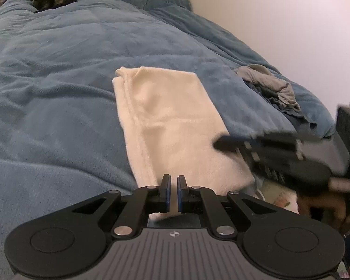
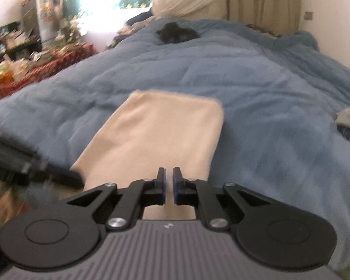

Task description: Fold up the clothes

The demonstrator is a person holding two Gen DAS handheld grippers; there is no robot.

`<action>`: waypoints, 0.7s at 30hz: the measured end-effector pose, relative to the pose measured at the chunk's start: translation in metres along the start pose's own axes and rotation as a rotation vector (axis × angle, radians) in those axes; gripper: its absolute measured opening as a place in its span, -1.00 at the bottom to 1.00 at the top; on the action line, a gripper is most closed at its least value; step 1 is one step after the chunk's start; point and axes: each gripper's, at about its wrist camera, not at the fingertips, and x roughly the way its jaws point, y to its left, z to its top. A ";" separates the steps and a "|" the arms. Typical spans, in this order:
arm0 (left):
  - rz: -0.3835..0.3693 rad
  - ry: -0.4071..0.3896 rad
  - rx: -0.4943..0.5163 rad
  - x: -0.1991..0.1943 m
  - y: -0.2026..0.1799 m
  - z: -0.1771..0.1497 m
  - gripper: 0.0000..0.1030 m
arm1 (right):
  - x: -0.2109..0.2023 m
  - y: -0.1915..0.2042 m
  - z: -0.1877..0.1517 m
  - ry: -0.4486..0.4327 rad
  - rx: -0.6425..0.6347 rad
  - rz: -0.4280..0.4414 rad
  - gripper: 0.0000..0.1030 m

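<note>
The cream cloth I'm working on lies flat on my blue bedcover, folded into a long rectangle running away from me, with a doubled edge along its left side. A crumpled grey garment sits well off to its right, possibly over something blue.

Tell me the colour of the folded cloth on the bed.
Cream folded cloth, seen best in the left wrist view.
</note>
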 end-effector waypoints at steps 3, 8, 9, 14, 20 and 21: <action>-0.002 0.008 -0.009 -0.004 0.001 -0.007 -0.89 | -0.020 0.011 -0.018 0.022 -0.014 0.012 -0.87; -0.008 -0.040 -0.001 -0.016 -0.008 0.003 -0.89 | -0.035 0.011 -0.012 0.002 -0.017 0.034 -0.85; -0.008 -0.054 0.011 -0.014 -0.010 0.010 -0.89 | -0.035 0.010 -0.007 -0.011 -0.022 0.031 -0.85; 0.042 -0.093 0.044 0.014 -0.007 0.044 -0.89 | -0.019 0.006 0.014 -0.055 -0.032 0.024 -0.85; 0.089 -0.060 -0.007 0.016 0.015 0.033 -0.95 | -0.009 0.007 0.007 -0.016 -0.035 0.040 -0.85; 0.090 -0.056 -0.014 0.013 0.018 0.028 -0.95 | -0.008 0.006 0.004 -0.007 -0.030 0.043 -0.85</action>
